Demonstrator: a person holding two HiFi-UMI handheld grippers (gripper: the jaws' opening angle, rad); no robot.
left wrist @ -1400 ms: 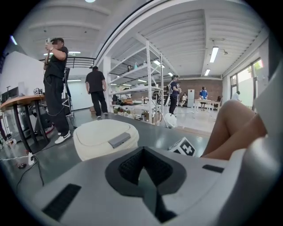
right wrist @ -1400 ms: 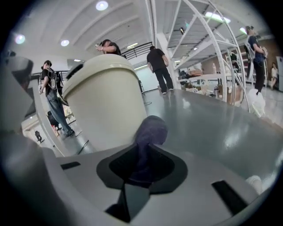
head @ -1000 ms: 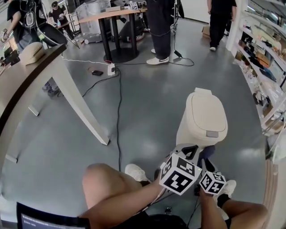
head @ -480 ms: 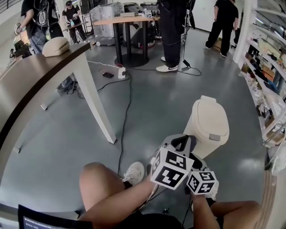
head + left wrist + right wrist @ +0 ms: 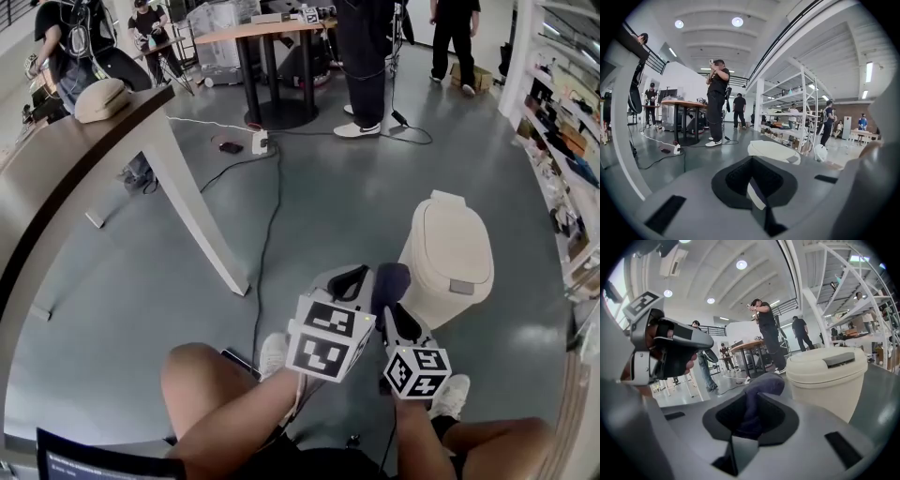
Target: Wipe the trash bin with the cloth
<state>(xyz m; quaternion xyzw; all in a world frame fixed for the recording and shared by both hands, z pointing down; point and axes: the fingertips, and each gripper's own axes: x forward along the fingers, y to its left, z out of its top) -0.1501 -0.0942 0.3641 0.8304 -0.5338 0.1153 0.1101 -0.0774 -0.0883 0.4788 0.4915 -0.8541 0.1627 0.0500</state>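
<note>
Bin (image 5: 448, 258): beige, lid shut, upright on the grey floor (image 5: 328, 187), right of centre in the head view. It fills the right half of the right gripper view (image 5: 829, 378). In the left gripper view only its lid (image 5: 773, 151) shows, above the tool body.
Cloth (image 5: 389, 281): dark blue-purple and bunched, sticking up out of the right tool just beside the bin's left wall. Cannot tell whether it touches the wall.
Right tool (image 5: 394, 309): jaws clamped on the cloth (image 5: 757, 399). It sits lower centre of the head view, marker cube toward the person.
Left tool (image 5: 349, 281): jaws together with nothing between them (image 5: 751, 180). It is just left of the right tool in the head view and shows at the upper left of the right gripper view (image 5: 670, 350).
Cable (image 5: 265, 244): black, running down the floor from a white power strip (image 5: 261, 142) toward a white shoe (image 5: 274, 354).
Bench (image 5: 84, 159): brown top, white leg, left side of the head view, with a beige object (image 5: 101, 98) on its far end.
Background: people standing along the top edge, shelves (image 5: 562, 112) down the right edge.
</note>
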